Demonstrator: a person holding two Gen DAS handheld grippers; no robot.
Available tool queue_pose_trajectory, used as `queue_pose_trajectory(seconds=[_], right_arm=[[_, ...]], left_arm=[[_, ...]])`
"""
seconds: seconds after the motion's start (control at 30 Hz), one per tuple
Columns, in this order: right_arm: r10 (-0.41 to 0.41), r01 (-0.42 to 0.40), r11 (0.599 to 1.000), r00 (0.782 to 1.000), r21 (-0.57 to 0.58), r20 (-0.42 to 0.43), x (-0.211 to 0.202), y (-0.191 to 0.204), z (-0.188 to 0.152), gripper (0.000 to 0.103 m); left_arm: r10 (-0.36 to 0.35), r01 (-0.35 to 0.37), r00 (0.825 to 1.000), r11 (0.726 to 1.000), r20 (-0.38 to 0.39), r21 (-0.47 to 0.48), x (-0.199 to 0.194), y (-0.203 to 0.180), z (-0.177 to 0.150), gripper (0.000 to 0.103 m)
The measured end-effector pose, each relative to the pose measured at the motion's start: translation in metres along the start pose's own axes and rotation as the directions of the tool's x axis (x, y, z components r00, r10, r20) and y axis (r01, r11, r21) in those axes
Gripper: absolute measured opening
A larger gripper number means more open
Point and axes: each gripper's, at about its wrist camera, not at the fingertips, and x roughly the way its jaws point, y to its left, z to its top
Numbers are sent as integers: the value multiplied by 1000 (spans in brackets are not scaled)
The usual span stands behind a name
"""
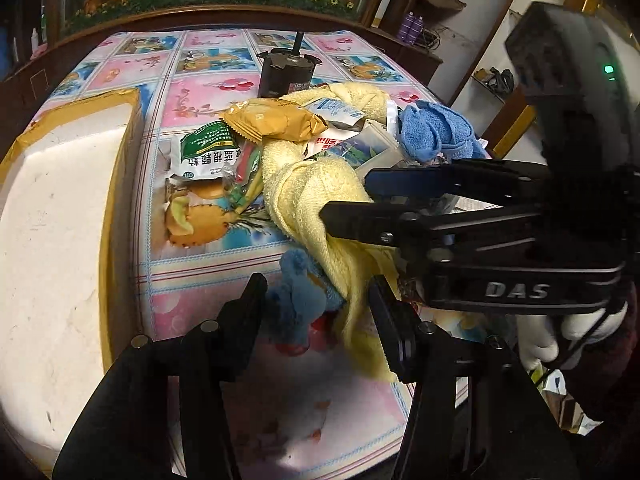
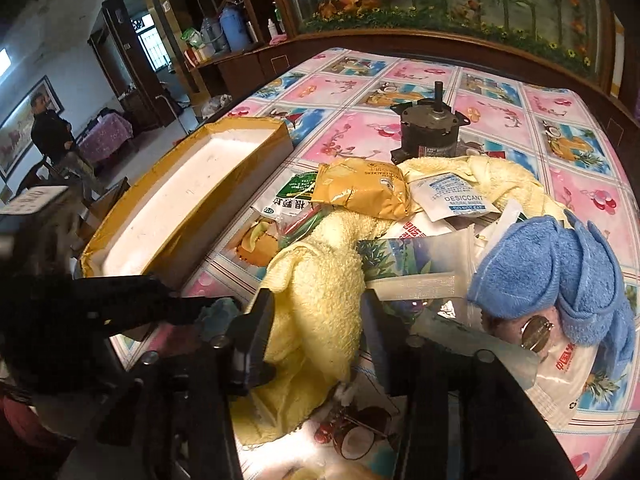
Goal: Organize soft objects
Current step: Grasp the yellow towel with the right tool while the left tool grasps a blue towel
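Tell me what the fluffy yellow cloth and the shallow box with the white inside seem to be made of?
The fluffy yellow cloth looks like cotton terry: looped, matte pile, limp folds. The shallow white-lined box seems foam, chalky and scuffed, wrapped outside in glossy brown tape.

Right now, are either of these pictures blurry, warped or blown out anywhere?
Left wrist view: the foam-lined box is glaringly overexposed, and the table edge bows from fisheye distortion. Right wrist view: the left gripper at lower left is dark and smeared, while the desiccant packet print reads sharp.
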Motion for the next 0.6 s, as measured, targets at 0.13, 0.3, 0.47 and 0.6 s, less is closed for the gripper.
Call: queue_pose_trajectory(seconds=[0.13, 0.3, 0.47, 0.6], right_arm=[[34, -34, 999, 999, -11, -16, 15, 7, -6, 43], [91, -93, 993, 995, 69, 35, -3, -9, -11, 25], [91, -111, 984, 986, 140, 140, -49, -32, -24, 25], [70, -103, 982, 977, 160, 199, -82, -45, -34, 25]], left_arm=[[-20, 20, 1000, 1000, 5, -22, -7, 6, -5, 55], [-41, 42, 999, 997, 15, -63, -10, 10, -7, 55], [-36, 36, 999, 997, -1, -67, 0, 9, -3, 55], [3, -4, 1000, 999, -28, -42, 17, 2, 3, 58]])
